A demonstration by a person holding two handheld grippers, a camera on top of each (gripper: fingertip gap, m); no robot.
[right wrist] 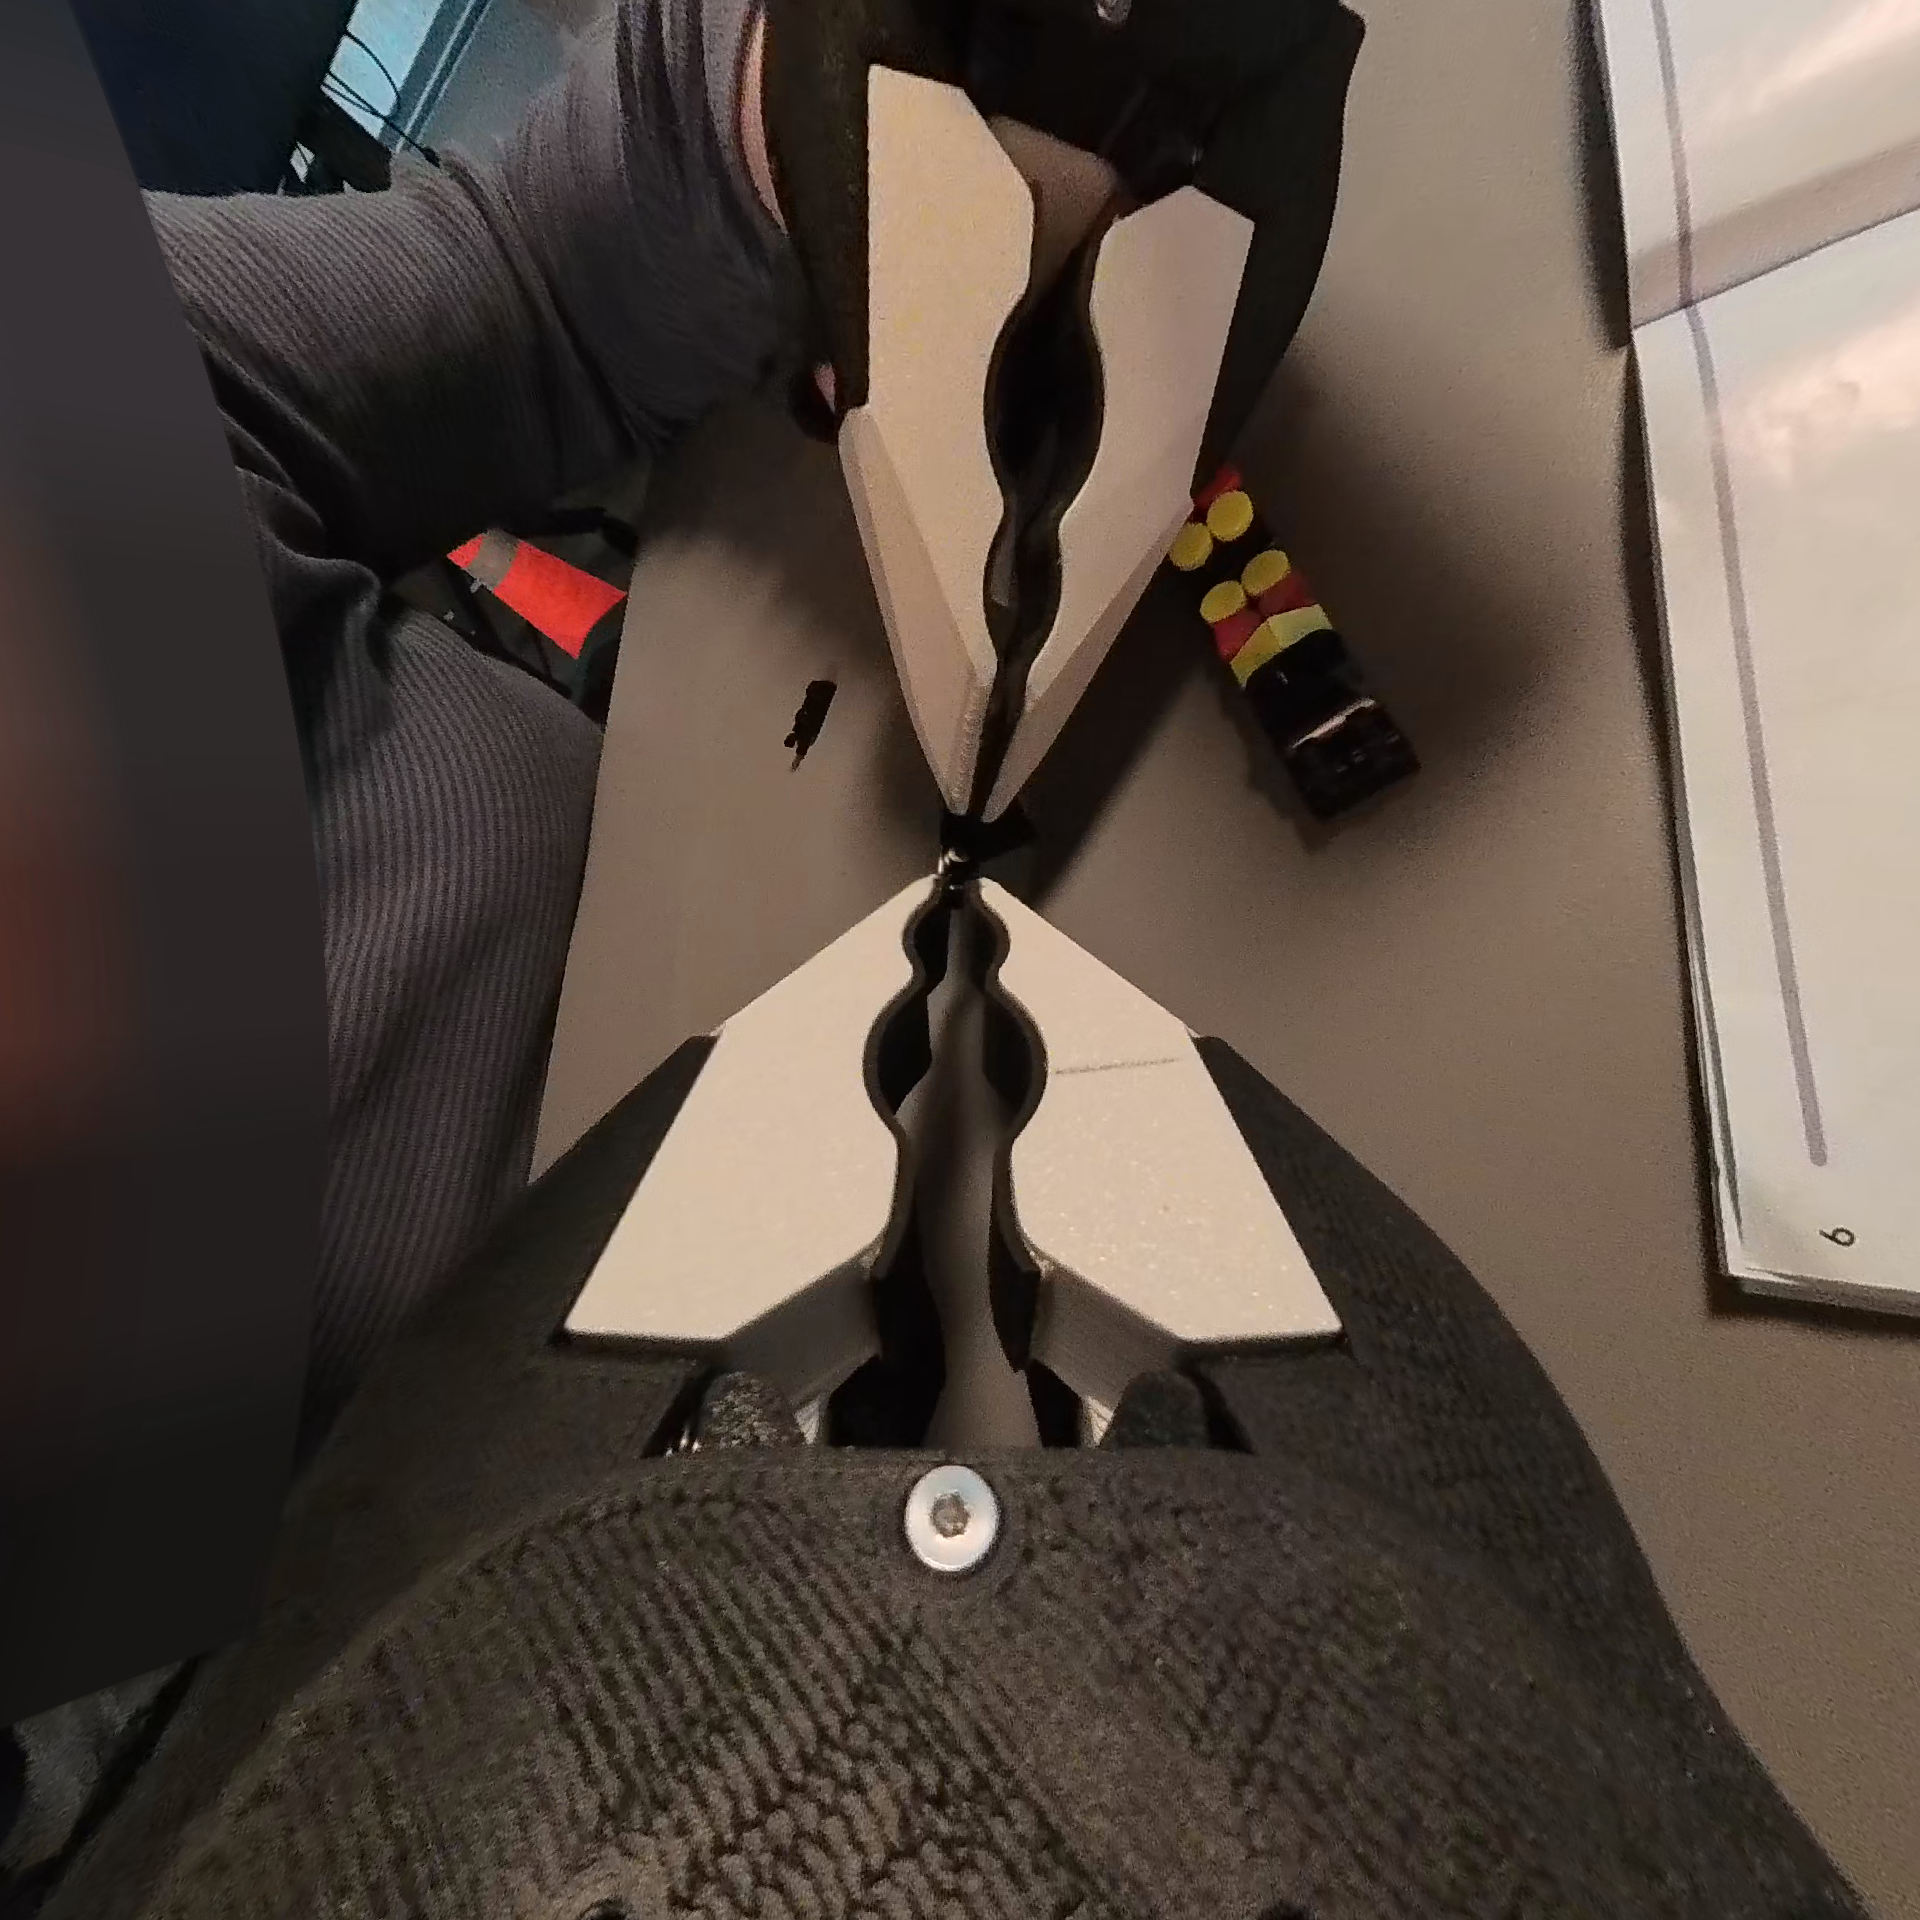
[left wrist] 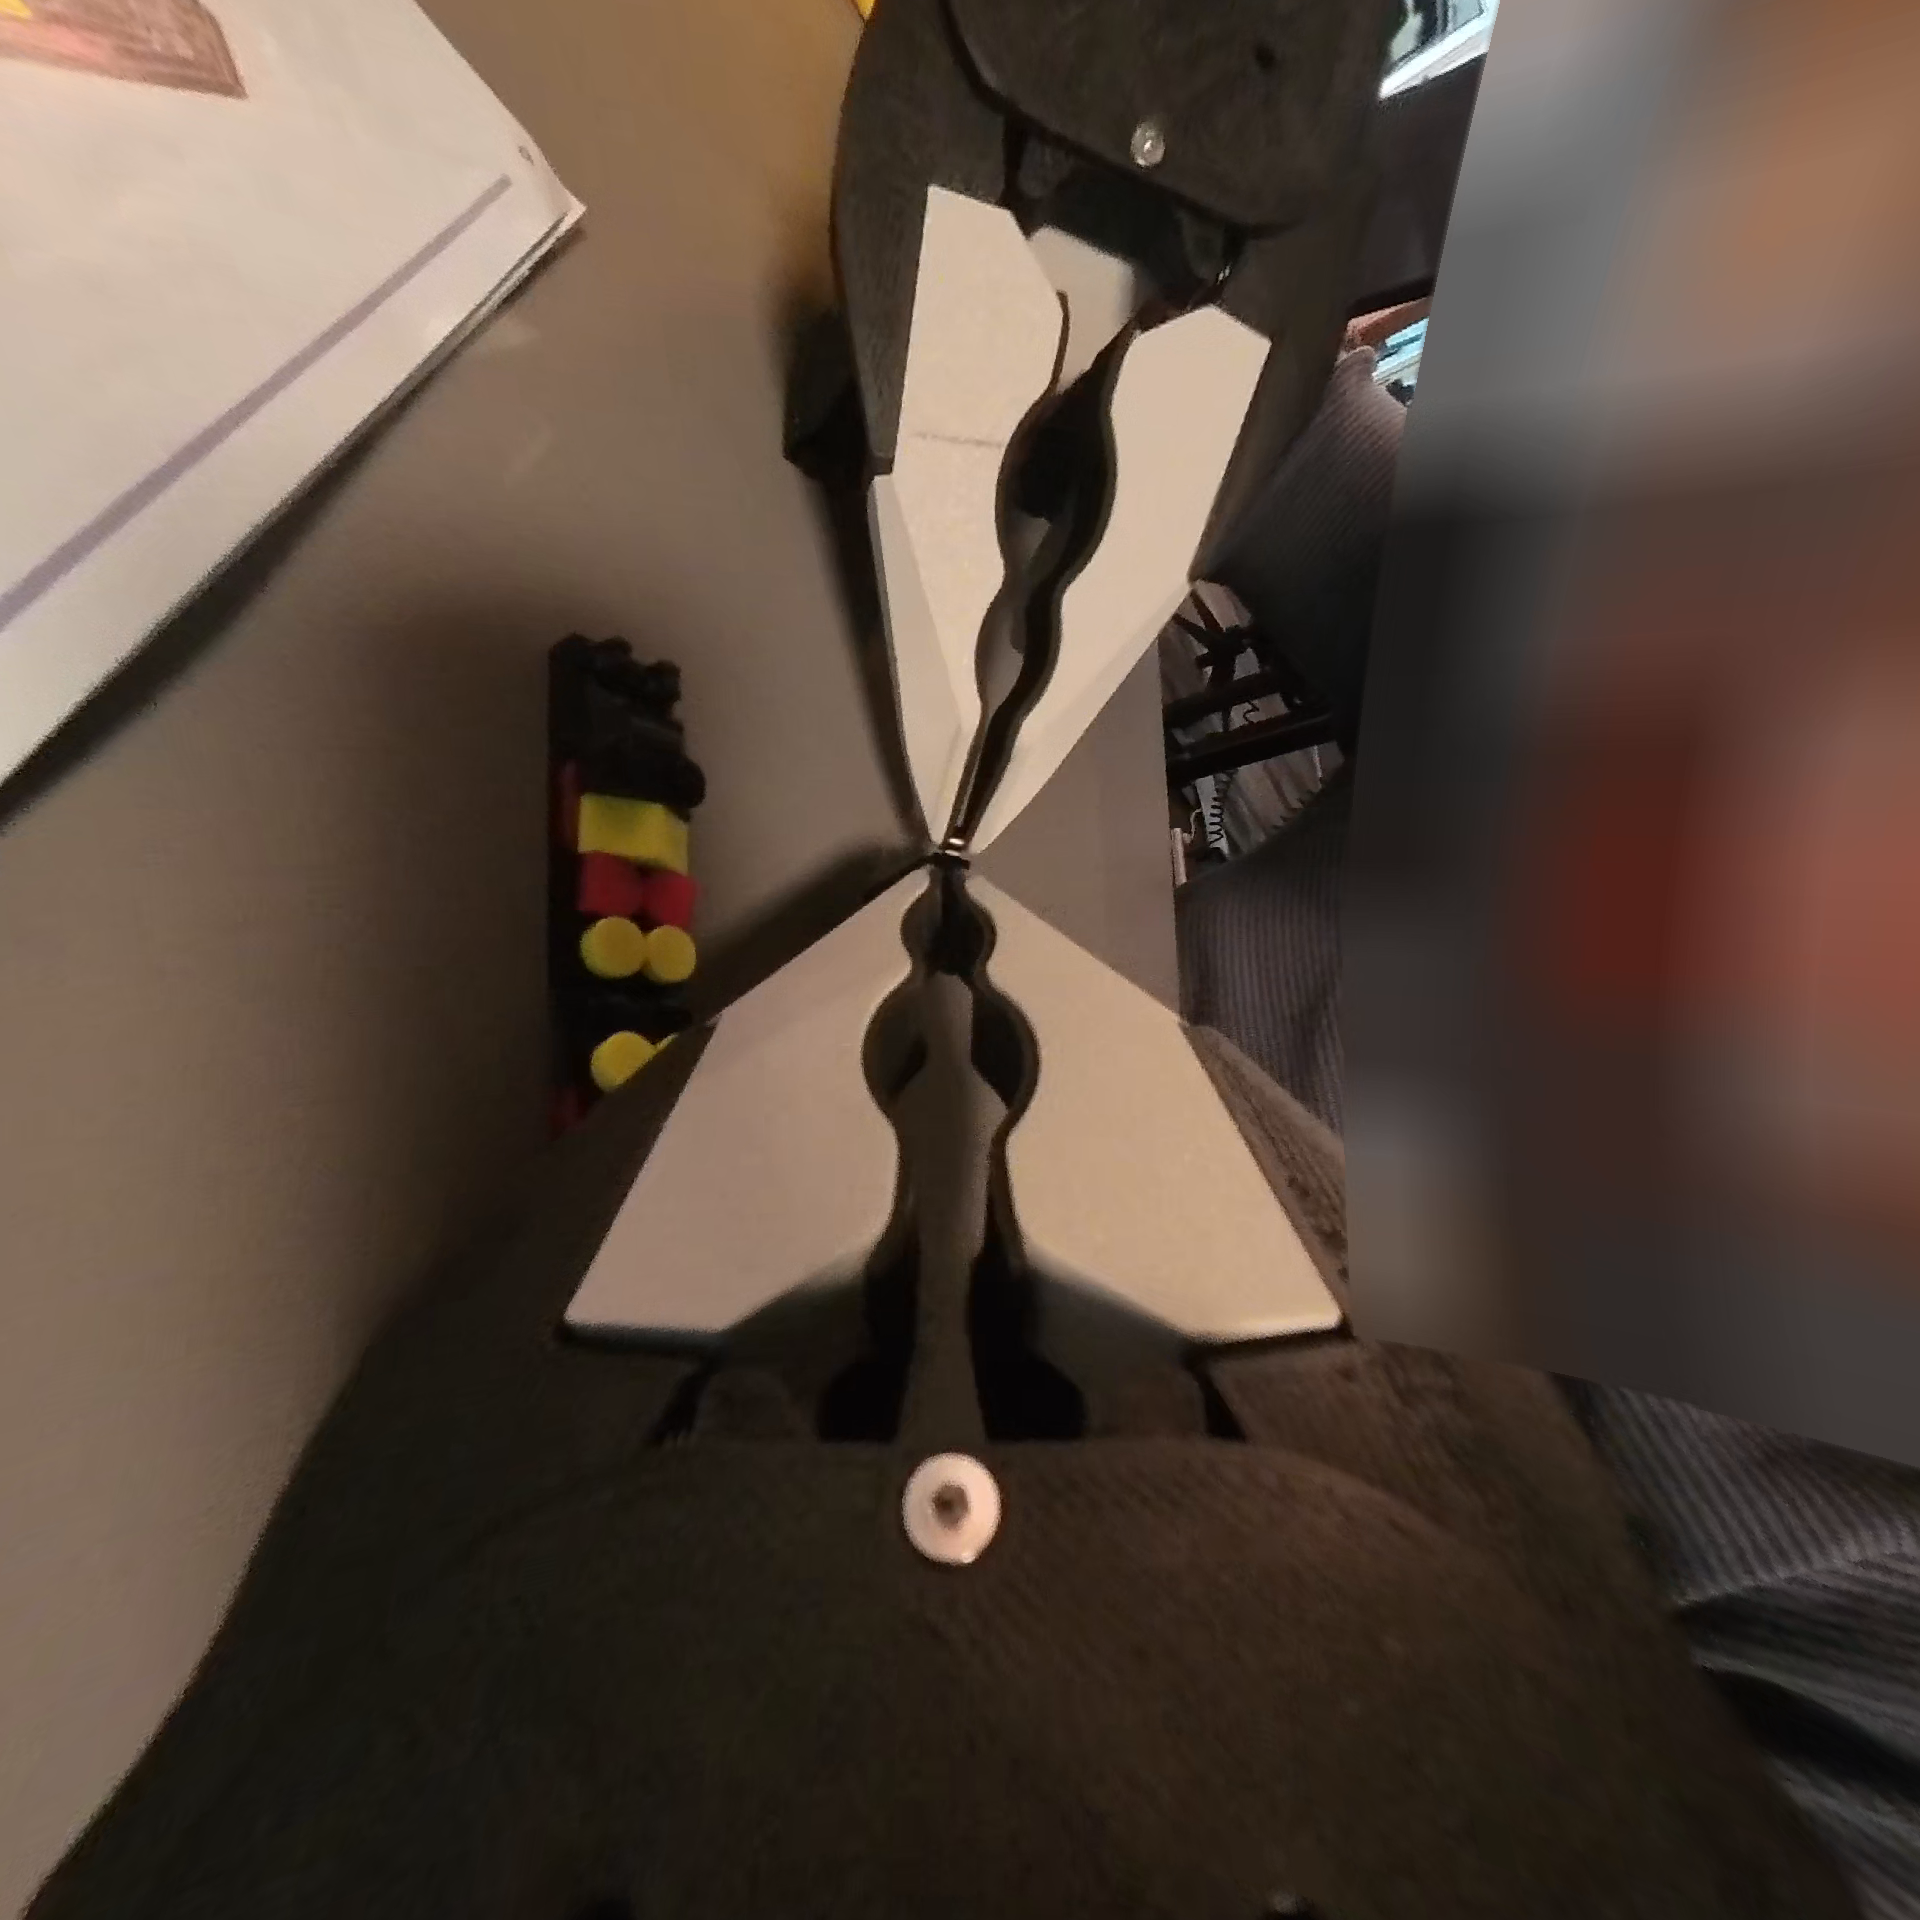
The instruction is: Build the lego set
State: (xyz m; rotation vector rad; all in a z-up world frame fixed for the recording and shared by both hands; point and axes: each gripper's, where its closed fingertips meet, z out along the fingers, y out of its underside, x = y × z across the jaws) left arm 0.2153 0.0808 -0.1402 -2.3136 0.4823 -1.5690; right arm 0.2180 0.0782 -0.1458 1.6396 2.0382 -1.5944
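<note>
My left gripper (left wrist: 948, 878) and my right gripper (right wrist: 951, 896) meet tip to tip above the grey table. Both are shut, and a tiny black lego piece (left wrist: 951, 850) is pinched where the tips meet; it also shows in the right wrist view (right wrist: 982, 836). The right gripper (left wrist: 961, 826) comes in from the top of the left wrist view, and the left gripper (right wrist: 975, 805) from the top of the right wrist view. The partly built black model with yellow and red pieces (left wrist: 623, 894) lies on the table beside the tips, also in the right wrist view (right wrist: 1288, 623).
An open instruction booklet (left wrist: 208, 312) lies on the table (left wrist: 312, 1039) beyond the model, also in the right wrist view (right wrist: 1787, 520). A small loose black piece (right wrist: 810, 717) lies near the table edge. A person's grey ribbed sleeve (right wrist: 436, 343) is close by. Left and right tips are no more than a few centimetres apart.
</note>
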